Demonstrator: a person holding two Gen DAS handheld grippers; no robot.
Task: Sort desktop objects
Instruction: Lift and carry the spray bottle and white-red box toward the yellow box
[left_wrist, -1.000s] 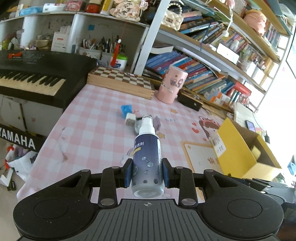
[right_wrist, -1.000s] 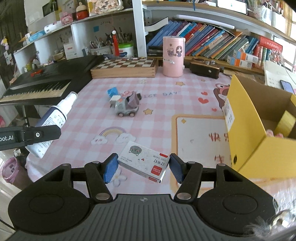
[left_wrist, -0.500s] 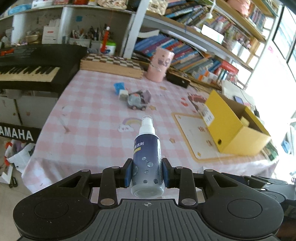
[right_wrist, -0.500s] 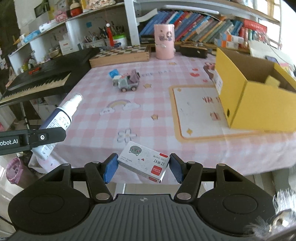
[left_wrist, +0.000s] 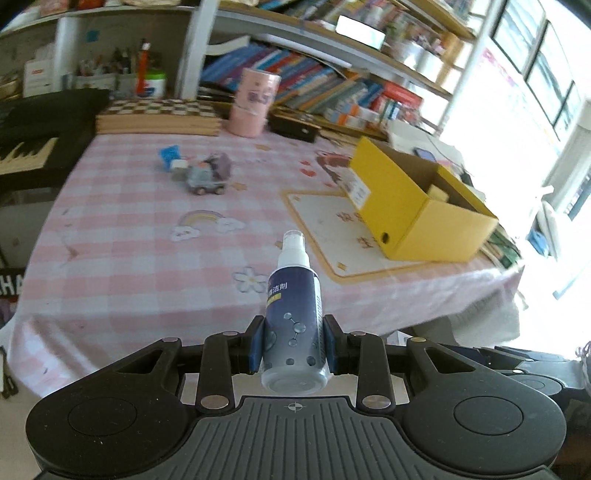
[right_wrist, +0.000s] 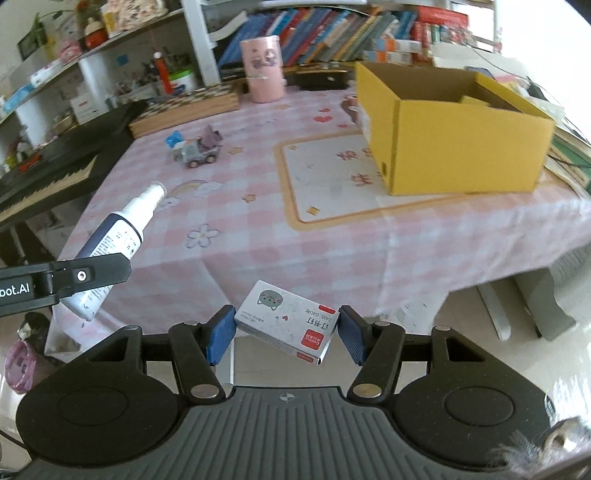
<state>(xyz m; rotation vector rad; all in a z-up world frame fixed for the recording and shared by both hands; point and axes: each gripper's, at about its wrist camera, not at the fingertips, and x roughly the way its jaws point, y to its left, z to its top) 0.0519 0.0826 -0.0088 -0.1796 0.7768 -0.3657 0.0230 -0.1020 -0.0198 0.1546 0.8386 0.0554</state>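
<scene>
Looked like a lived-in home study or kid's room. Packed bookshelves along the back wall, a black piano keyboard off to the side, a chessboard box, pen pots on a white shelf. Pink checked tablecloth with rainbows and flowers, plus a toy truck sitting on it.

I had a dark blue spray bottle with a white nozzle clamped in my left tool, base toward me, nozzle pointing out over the worktop edge. A small grey staple box with a cat drawing and red label sat tilted between my right tool's pads, off the worktop. A grey toy truck stood on the pink cloth, and the yellow cardboard box lay open at the right.
</scene>
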